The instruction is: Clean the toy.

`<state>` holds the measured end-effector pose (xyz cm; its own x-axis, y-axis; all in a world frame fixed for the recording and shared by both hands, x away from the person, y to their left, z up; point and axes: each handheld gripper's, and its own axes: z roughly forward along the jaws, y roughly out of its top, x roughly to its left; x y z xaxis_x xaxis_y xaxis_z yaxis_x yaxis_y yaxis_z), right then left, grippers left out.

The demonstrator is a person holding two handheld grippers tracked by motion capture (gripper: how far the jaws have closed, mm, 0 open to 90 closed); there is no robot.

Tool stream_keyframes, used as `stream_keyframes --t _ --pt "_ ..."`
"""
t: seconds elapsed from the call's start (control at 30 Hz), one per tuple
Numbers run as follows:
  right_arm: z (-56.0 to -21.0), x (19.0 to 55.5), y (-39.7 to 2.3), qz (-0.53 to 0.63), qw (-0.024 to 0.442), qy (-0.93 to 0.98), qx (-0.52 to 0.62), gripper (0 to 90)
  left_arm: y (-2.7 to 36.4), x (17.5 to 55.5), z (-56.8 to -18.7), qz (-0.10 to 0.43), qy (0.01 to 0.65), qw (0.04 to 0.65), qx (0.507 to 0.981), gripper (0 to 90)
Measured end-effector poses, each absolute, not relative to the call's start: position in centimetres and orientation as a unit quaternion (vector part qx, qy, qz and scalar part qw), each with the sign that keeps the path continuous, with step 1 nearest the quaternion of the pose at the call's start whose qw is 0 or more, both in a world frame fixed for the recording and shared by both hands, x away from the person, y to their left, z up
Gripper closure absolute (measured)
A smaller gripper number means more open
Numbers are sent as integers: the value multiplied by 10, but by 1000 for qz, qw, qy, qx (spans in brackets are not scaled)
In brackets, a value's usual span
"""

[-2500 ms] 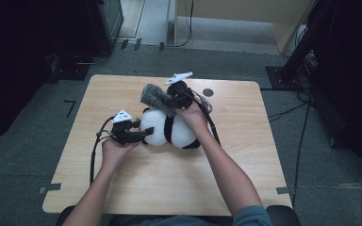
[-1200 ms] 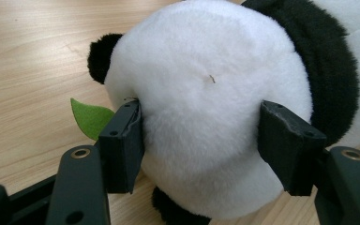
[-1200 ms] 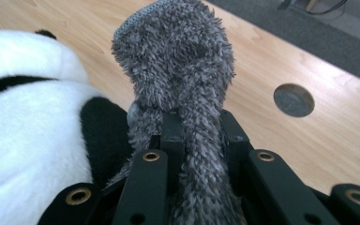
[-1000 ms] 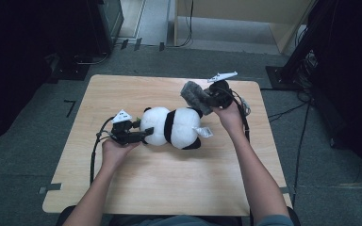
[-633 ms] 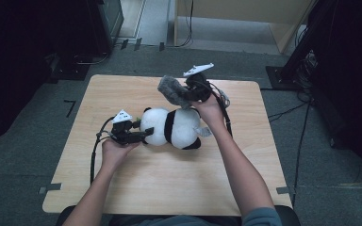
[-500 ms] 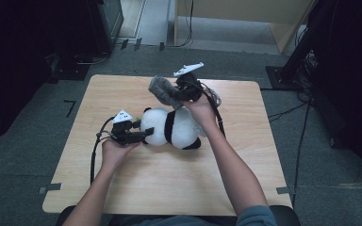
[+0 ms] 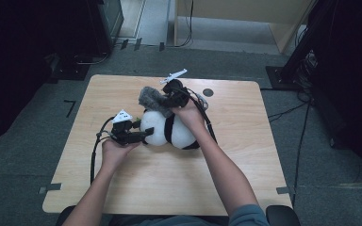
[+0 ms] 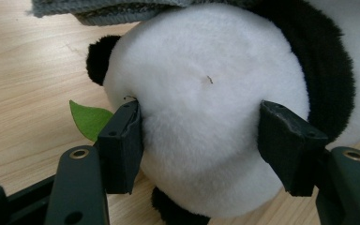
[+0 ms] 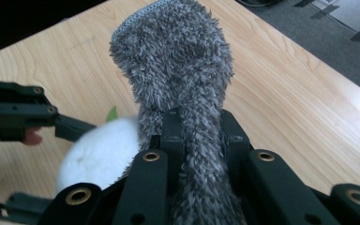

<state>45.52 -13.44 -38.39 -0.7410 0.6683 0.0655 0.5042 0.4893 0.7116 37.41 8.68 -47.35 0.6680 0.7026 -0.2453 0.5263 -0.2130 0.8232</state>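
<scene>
The panda [image 7: 169, 131] lay on its side near the middle of the desk [image 7: 245, 155], its white head toward the person's left and its black-banded body toward the right. A green leaf [image 8: 90, 119] poked out beside the head, low against the wood.

The left claw [image 8: 199, 140] sat level on the desk with its jaws about half open around the head, both pads pressed into the white plush, one on each side. In the high view the left claw [image 7: 139, 136] reached in from the left, the left hand [image 7: 114, 153] behind it.

A grey fuzzy cloth [image 9: 183, 75] was pinched in the right claw [image 9: 200, 136], whose jaws were nearly closed on its lower part, so the cloth bunched there and spread out beyond them. In the high view the cloth [image 7: 153, 100] hung over the top of the head, just touching or just above it, I could not tell which. The right claw [image 7: 166, 102] sat over the panda's far side, with the right hand [image 7: 188, 113] above the body.
</scene>
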Motion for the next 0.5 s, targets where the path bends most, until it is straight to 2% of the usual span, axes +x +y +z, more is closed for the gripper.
stream_keyframes --t 0.5 --pt "-384 461 -195 361 124 839 387 769 86 374 -475 87 398 491 770 347"
